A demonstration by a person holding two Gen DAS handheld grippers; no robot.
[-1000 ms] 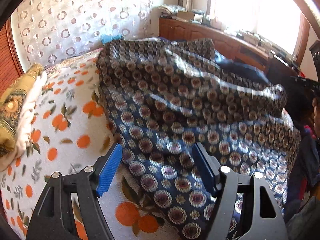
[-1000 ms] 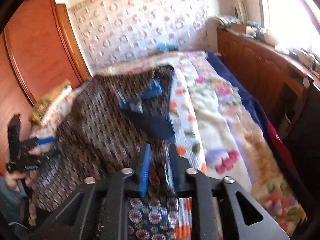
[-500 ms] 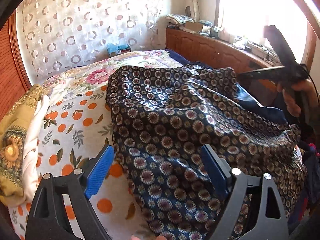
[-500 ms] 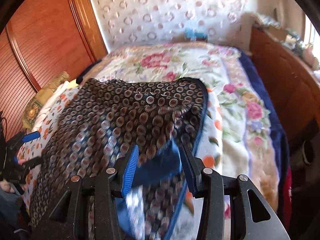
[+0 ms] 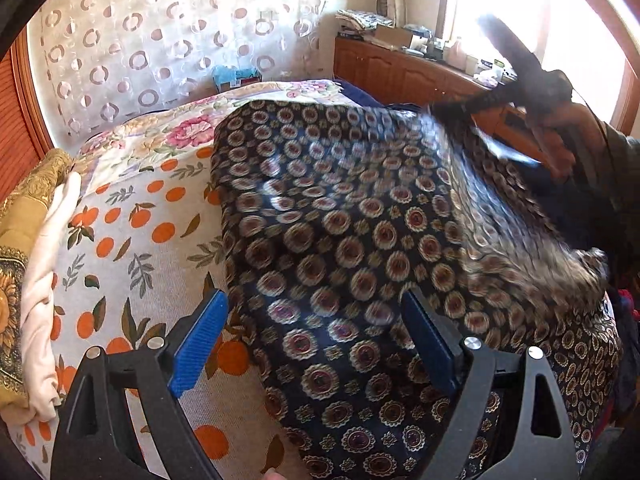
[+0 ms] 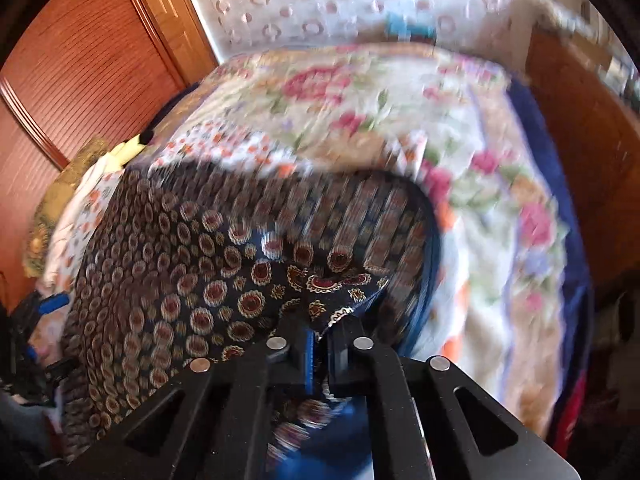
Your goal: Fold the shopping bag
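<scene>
The shopping bag (image 5: 352, 240) is dark navy cloth printed with round brown and gold medallions, spread over the bed. In the left wrist view my left gripper (image 5: 316, 344) stands open, its blue pads wide apart over the bag's near left part, nothing pinched. The right gripper (image 5: 516, 92) shows at the upper right, held by a hand and lifting the bag's right edge. In the right wrist view my right gripper (image 6: 318, 344) is shut on an edge of the bag (image 6: 192, 280), which drapes leftward. The left gripper (image 6: 48, 308) shows small at the far left.
The bed carries an orange-print blanket (image 5: 132, 248) and a floral cover (image 6: 460, 152). A yellow and cream pile of cloth (image 5: 28, 264) lies at the bed's left edge. A wooden cabinet (image 5: 408, 72) with clutter stands by the window, a wooden wardrobe (image 6: 80, 64) to the left.
My right gripper went from shut to open, then shut again on the bag's edge and is pulling it up. The left gripper stayed open and the bag flattened across the bed.
</scene>
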